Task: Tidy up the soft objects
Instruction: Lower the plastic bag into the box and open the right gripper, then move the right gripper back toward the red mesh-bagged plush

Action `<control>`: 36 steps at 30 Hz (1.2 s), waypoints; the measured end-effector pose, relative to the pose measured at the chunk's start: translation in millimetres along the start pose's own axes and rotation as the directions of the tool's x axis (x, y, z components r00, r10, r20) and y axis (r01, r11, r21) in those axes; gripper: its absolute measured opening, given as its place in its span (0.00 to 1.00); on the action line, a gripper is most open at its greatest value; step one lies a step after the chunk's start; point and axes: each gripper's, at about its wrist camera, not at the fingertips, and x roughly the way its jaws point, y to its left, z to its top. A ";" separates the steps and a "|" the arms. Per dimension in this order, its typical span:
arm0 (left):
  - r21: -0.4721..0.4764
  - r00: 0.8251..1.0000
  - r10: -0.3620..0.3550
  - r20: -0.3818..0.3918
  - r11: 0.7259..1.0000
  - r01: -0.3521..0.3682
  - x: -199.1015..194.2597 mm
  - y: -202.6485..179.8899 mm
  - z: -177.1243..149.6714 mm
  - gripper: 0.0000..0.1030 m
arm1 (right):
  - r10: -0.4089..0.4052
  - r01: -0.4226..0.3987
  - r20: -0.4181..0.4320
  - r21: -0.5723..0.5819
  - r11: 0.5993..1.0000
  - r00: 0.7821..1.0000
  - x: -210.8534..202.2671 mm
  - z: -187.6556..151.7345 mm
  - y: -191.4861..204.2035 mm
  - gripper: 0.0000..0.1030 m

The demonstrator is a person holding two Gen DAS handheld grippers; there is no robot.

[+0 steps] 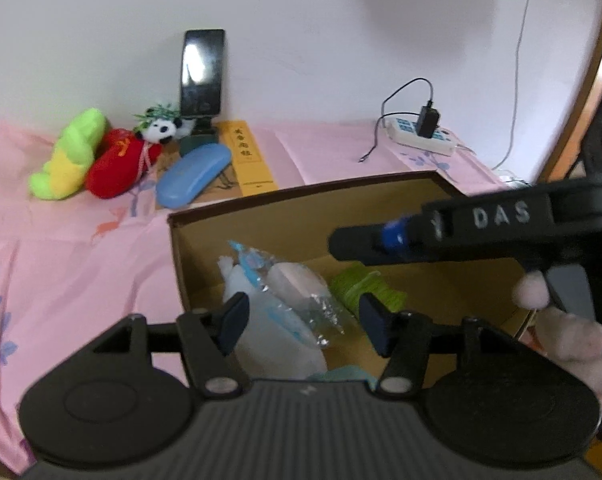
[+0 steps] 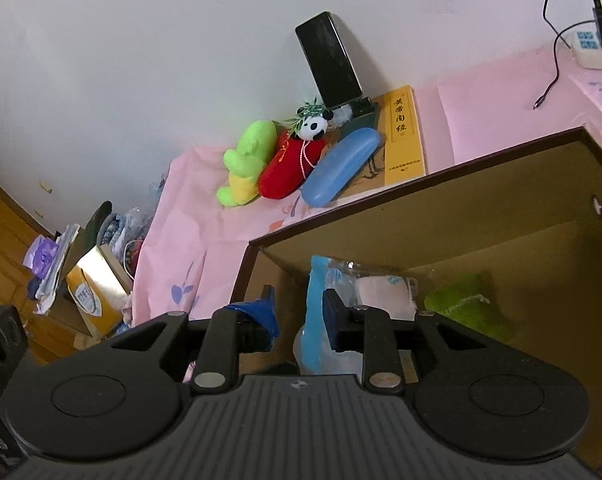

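An open cardboard box (image 1: 301, 196) (image 2: 421, 178) sits on a pink sheet. Inside lie a clear plastic pack with blue print (image 1: 285, 292) (image 2: 381, 290) and a green knitted cloth (image 1: 365, 288) (image 2: 465, 308). My left gripper (image 1: 305, 322) hangs open above the pack, its pads apart from it. My right gripper (image 2: 301, 316) (image 1: 341, 242) reaches over the box from the right, its jaws a narrow gap apart with nothing held. At the back left lie a green-yellow plush (image 1: 73, 156) (image 2: 245, 160), a red plush (image 1: 117, 168) (image 2: 289, 168) and a small panda (image 1: 161, 130) (image 2: 313, 126).
A blue glasses case (image 1: 193, 176) (image 2: 341, 164), a yellow book (image 1: 249, 156) and a phone on a stand (image 1: 201, 72) stand by the wall. A power strip (image 1: 421, 136) with a charger lies at the back right. Something fluffy and pale pink (image 1: 573, 336) is at the right. Bags (image 2: 97, 288) clutter the left.
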 end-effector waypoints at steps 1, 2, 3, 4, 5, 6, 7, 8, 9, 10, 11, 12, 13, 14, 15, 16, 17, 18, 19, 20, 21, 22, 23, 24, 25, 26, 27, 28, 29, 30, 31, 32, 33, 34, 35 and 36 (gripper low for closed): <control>0.000 1.000 0.015 -0.002 1.000 -0.015 -2.4 -2.1 -0.4 0.58 | -0.003 0.003 0.002 -0.006 1.000 1.000 -2.6 -2.3 1.4 0.09; 0.001 1.000 0.030 -0.003 1.000 -0.030 -5.1 -4.2 -0.9 0.58 | -0.006 0.006 0.004 -0.012 1.000 1.000 -4.8 -4.4 2.5 0.09; 0.003 0.999 0.044 -0.005 0.999 -0.044 -7.7 -6.7 -1.7 0.58 | -0.011 0.011 0.005 -0.020 1.000 1.000 -7.4 -6.4 3.8 0.09; 0.004 0.998 0.056 -0.006 0.998 -0.056 -10.5 -8.9 -2.8 0.58 | -0.016 0.016 0.007 -0.028 0.999 1.000 -10.0 -8.7 4.9 0.09; 0.004 0.998 0.066 -0.006 0.998 -0.066 -13.2 -10.9 -4.2 0.58 | -0.021 0.022 0.009 -0.034 0.999 1.000 -12.4 -11.0 6.0 0.09; 0.003 0.997 0.076 -0.007 0.997 -0.076 -16.1 -13.5 -5.6 0.59 | -0.029 0.029 0.011 -0.041 0.999 1.000 -15.1 -13.5 7.0 0.09; 0.000 0.996 0.085 -0.008 0.996 -0.085 -18.6 -15.6 -6.8 0.59 | -0.037 0.038 0.014 -0.046 0.998 0.999 -17.7 -15.8 8.1 0.09; -0.002 0.996 0.093 -0.009 0.996 -0.093 -21.2 -17.2 -8.1 0.59 | -0.047 0.047 0.016 -0.052 0.998 0.999 -20.3 -18.1 8.8 0.09; -0.005 0.995 0.102 -0.010 0.995 -0.102 -23.9 -18.9 -9.7 0.59 | -0.056 0.057 0.019 -0.058 0.997 0.998 -23.2 -20.9 9.8 0.09; -0.007 0.994 0.112 -0.011 0.994 -0.112 -26.6 -20.8 -11.4 0.59 | -0.060 0.062 0.021 -0.065 0.996 0.998 -25.7 -23.1 10.6 0.09; -0.008 0.993 0.121 -0.012 0.993 -0.121 -28.8 -22.9 -13.1 0.59 | -0.066 0.068 0.022 -0.072 0.995 0.998 -28.3 -25.8 11.6 0.09; -0.007 0.991 0.132 -0.014 0.991 -0.132 -31.3 -24.8 -14.8 0.59 | -0.075 0.076 0.023 -0.081 0.994 0.997 -31.0 -28.5 13.0 0.09; -0.008 0.990 0.140 -0.016 0.990 -0.140 -33.8 -26.8 -16.6 0.59 | -0.081 0.083 0.025 -0.092 0.992 0.996 -33.5 -30.9 13.8 0.09; -0.009 0.989 0.146 -0.017 0.989 -0.146 -36.1 -28.8 -18.3 0.60 | -0.087 0.089 0.027 -0.101 0.991 0.996 -36.1 -33.7 14.6 0.09; -0.010 0.989 0.150 -0.019 0.989 -0.150 -38.3 -30.2 -20.0 0.60 | -0.092 0.095 0.027 -0.110 0.989 0.995 -38.8 -36.6 15.2 0.09; -0.011 0.988 0.155 -0.022 0.988 -0.155 -39.9 -32.3 -21.2 0.60 | -0.096 0.098 0.027 -0.116 0.988 0.995 -41.2 -39.2 15.7 0.09; -0.011 0.987 0.162 -0.025 0.987 -0.162 -41.6 -34.8 -22.9 0.60 | -0.097 0.099 0.026 -0.123 0.987 0.995 -43.9 -41.8 15.9 0.09; -0.010 0.986 0.166 -0.026 0.986 -0.167 -42.6 -36.8 -24.3 0.60 | -0.099 0.101 0.025 -0.127 0.987 0.995 -46.8 -44.5 15.6 0.09; -0.008 0.985 0.170 -0.027 0.985 -0.171 -44.0 -39.3 -25.6 0.60 | -0.101 0.103 0.026 -0.131 0.986 0.995 -49.8 -46.9 15.1 0.09; -0.008 0.984 0.175 -0.028 0.985 -0.175 -45.4 -42.1 -27.2 0.61 | -0.101 0.104 0.026 -0.133 0.986 0.994 -52.6 -49.0 14.6 0.09; -0.007 0.984 0.178 -0.030 0.984 -0.179 -46.7 -44.9 -29.0 0.61 | -0.103 0.106 0.026 -0.134 0.985 0.994 -55.1 -51.2 13.8 0.09; -0.006 0.983 0.182 -0.031 0.983 -0.183 -47.7 -47.7 -30.7 0.61 | -0.106 0.108 0.025 -0.134 0.985 0.994 -57.4 -53.7 13.0 0.09; -0.005 0.982 0.187 -0.033 0.982 -0.187 -48.8 -50.5 -32.5 0.61 | -0.107 0.109 0.022 -0.132 0.985 0.994 -59.5 -55.4 11.4 0.09; -0.005 0.981 0.190 -0.036 0.982 -0.191 -49.8 -53.5 -34.2 0.61 | -0.107 0.108 0.020 -0.129 0.986 0.994 -61.8 -57.2 10.5 0.09; -0.005 0.980 0.194 -0.038 0.981 -0.195 -50.8 -56.0 -35.8 0.62 | -0.105 0.107 0.018 -0.125 0.986 0.994 -64.0 -59.0 9.2 0.09; -0.005 0.979 0.199 -0.041 0.980 -0.200 -51.9 -58.4 -37.4 0.62 | -0.104 0.105 0.015 -0.123 0.987 0.994 -65.9 -60.4 7.8 0.09; -0.005 0.978 0.205 -0.042 0.979 -0.205 -53.2 -61.2 -39.0 0.62 | -0.103 0.104 0.014 -0.122 0.987 0.995 -68.4 -62.7 8.3 0.09; -0.004 0.976 0.211 -0.044 0.977 -0.212 -54.5 -63.7 -40.6 0.62 | -0.101 0.102 0.014 -0.124 0.987 0.995 -70.5 -64.6 8.1 0.09; -0.004 0.975 0.217 -0.045 0.976 -0.217 -56.0 -65.8 -42.0 0.63 | -0.100 0.101 0.014 -0.127 0.987 0.995 -72.6 -66.1 7.9 0.09; -0.005 0.974 0.222 -0.045 0.975 -0.223 -57.6 -67.5 -43.4 0.63 | -0.098 0.099 0.014 -0.130 0.987 0.995 -74.9 -67.9 7.9 0.09; -0.007 0.973 0.227 -0.046 0.974 -0.228 -59.1 -68.9 -44.9 0.63 | -0.096 0.097 0.013 -0.133 0.986 0.995 -76.9 -69.5 8.1 0.09; -0.009 0.972 0.232 -0.045 0.972 -0.233 -60.9 -69.8 -46.4 0.63 | -0.094 0.095 0.013 -0.134 0.986 0.995 -79.2 -71.9 8.3 0.09; -0.012 0.970 0.237 -0.045 0.971 -0.238 -62.9 -70.6 -48.4 0.64 | -0.091 0.092 0.013 -0.136 0.986 0.996 -81.3 -74.0 8.3 0.09; -0.017 0.969 0.241 -0.045 0.970 -0.242 -64.7 -70.6 -50.3 0.64 | -0.089 0.090 0.011 -0.138 0.986 0.996 -82.9 -76.0 8.4 0.09; -0.023 0.968 0.245 -0.046 0.969 -0.246 -66.6 -70.5 -52.6 0.64 | -0.087 0.087 0.008 -0.139 0.986 0.996 -84.1 -78.0 8.5 0.09; -0.030 0.967 0.249 -0.048 0.968 -0.251 -68.6 -70.4 -55.6 0.64 | -0.083 0.083 0.005 -0.141 0.987 0.997 -85.5 -80.4 8.4 0.09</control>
